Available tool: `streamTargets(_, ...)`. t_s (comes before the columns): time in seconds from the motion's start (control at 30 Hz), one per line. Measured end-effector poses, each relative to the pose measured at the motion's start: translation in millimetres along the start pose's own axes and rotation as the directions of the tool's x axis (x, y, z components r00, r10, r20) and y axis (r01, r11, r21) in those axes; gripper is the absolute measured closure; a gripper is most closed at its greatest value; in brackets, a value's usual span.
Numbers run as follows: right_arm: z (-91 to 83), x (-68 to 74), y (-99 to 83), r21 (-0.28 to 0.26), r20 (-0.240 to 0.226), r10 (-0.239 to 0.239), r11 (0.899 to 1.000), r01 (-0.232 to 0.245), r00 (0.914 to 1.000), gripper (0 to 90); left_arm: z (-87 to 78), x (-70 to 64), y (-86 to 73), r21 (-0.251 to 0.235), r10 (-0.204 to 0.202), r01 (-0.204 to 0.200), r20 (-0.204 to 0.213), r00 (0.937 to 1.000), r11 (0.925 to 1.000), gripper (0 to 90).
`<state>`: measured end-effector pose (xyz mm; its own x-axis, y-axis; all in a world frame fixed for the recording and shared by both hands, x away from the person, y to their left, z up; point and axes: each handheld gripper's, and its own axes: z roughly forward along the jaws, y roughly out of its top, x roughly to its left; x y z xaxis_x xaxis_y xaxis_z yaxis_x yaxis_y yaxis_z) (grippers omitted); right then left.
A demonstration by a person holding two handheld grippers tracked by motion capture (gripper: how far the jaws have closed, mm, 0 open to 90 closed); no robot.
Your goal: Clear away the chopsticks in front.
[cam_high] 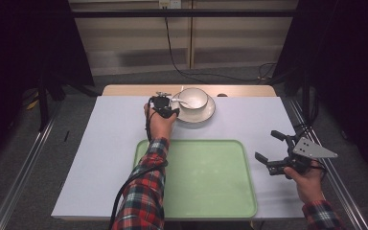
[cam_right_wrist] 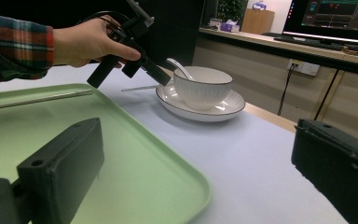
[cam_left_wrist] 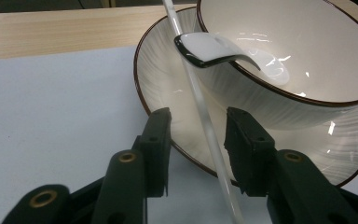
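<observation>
A white bowl [cam_high: 193, 97] with a dark rim stands on a matching plate [cam_high: 207, 114] at the far middle of the table. A white spoon [cam_left_wrist: 205, 49] leans on the bowl's rim. A thin white stick [cam_left_wrist: 200, 109] lies with one end on the plate's edge and the other on the mat. My left gripper [cam_high: 171, 106] is at the plate's left side, open, its jaws [cam_left_wrist: 198, 135] straddling the stick with gaps on both sides. Over the table's right edge, my right gripper [cam_high: 267, 145] is held open and holds nothing; its jaws [cam_right_wrist: 200, 158] face the bowl [cam_right_wrist: 200, 86].
An empty pale green tray [cam_high: 206, 177] lies at the front middle on a pale mat [cam_high: 110, 139]. A strip of bare wooden tabletop [cam_high: 124, 90] shows behind the mat. Cables [cam_high: 172, 52] run on the floor behind the table.
</observation>
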<state>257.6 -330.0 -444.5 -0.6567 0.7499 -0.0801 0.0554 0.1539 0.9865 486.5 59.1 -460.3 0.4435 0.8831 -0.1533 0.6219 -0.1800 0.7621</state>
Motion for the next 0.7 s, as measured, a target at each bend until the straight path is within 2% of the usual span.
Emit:
streamTargets(0.17, -0.2, -0.3, 0.0, -0.001, 0.000, -0.001, 1.000, 0.001, 1.0000, 1.6, 0.1, -2.8, 3.4, 0.008, 0.014, -0.014, 0.009, 0.9999, 0.9999, 66.5)
streamTargets(0.23, -0.4, -0.8, 0.0, 0.000, -0.001, -0.007, 1.000, 0.007, 1.0000, 1.6, 1.5, -3.9, 3.8, 0.028, 0.020, -0.020, 0.000, 0.9998, 0.9994, 66.7)
streamTargets(0.27, -0.2, -0.8, 0.0, 0.001, -0.002, -0.008, 1.000, 0.008, 1.0000, 1.6, 2.7, -4.0, 3.8, 0.024, 0.004, -0.004, 0.001, 1.0000, 0.9997, 67.7)
streamTargets(0.4, -0.1, -0.2, 0.0, 0.000, 0.000, -0.003, 1.000, 0.003, 1.0000, 1.6, 5.5, -6.0, 4.4, 0.028, -0.012, 0.012, 0.003, 0.9999, 0.9996, 69.2)
streamTargets(0.43, -0.1, -0.2, 0.0, 0.000, 0.000, -0.001, 1.000, 0.001, 1.0000, 1.6, 5.6, -5.3, 4.8, 0.041, 0.002, -0.003, 0.006, 1.0000, 0.9992, 70.1)
streamTargets(0.47, 0.0, -0.2, 0.0, -0.001, 0.000, -0.001, 1.000, 0.001, 1.0000, 1.6, 5.7, -5.9, 5.5, 0.047, 0.000, 0.000, 0.000, 1.0000, 0.9989, 70.9)
streamTargets(0.5, 0.1, -0.1, 0.0, -0.001, -0.002, -0.001, 1.000, 0.001, 1.0000, 1.6, 6.6, -7.5, 5.8, 0.042, -0.020, 0.020, -0.004, 0.9998, 0.9989, 72.1)
streamTargets(0.53, 0.1, 0.0, 0.1, -0.001, -0.001, -0.001, 1.000, 0.001, 1.0000, 1.6, 6.2, -7.2, 6.6, 0.068, -0.018, 0.018, -0.004, 0.9998, 0.9975, 73.9)
streamTargets(0.57, 0.0, -0.1, 0.0, 0.000, -0.002, -0.001, 1.000, 0.001, 1.0000, 1.6, 7.2, -8.7, 6.6, 0.065, -0.031, 0.032, -0.006, 0.9995, 0.9974, 75.1)
streamTargets(0.7, -0.2, -0.4, 0.1, -0.001, 0.000, -0.006, 1.000, 0.006, 1.0000, 1.6, 9.5, -11.5, 6.7, 0.082, -0.024, 0.026, -0.022, 0.9995, 0.9963, 76.9)
